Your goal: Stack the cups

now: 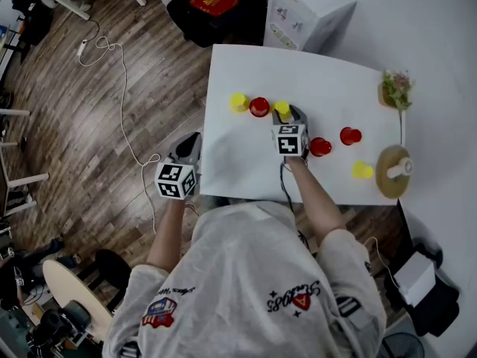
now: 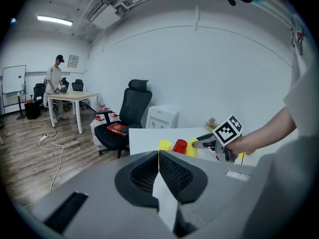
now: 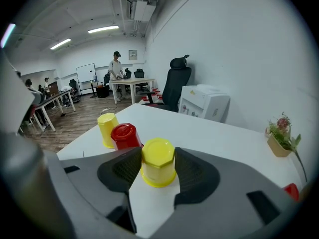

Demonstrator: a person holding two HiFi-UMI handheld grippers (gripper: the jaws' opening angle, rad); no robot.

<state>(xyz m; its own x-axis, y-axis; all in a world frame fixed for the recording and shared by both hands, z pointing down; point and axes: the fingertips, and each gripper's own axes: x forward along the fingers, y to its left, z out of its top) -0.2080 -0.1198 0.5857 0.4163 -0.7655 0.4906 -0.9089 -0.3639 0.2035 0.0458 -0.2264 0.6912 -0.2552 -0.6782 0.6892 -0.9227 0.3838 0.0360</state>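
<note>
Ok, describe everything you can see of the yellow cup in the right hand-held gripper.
The yellow cup looks like glossy plastic, with a faceted base and flared rim. It stands upside down on the white table, between the pads of the right hand-held gripper, which appear to press its sides. A red cup stands just beside it.

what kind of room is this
Probably an office or lab workroom: an office chair, a whiteboard and a water dispenser stand near the white table.
</note>
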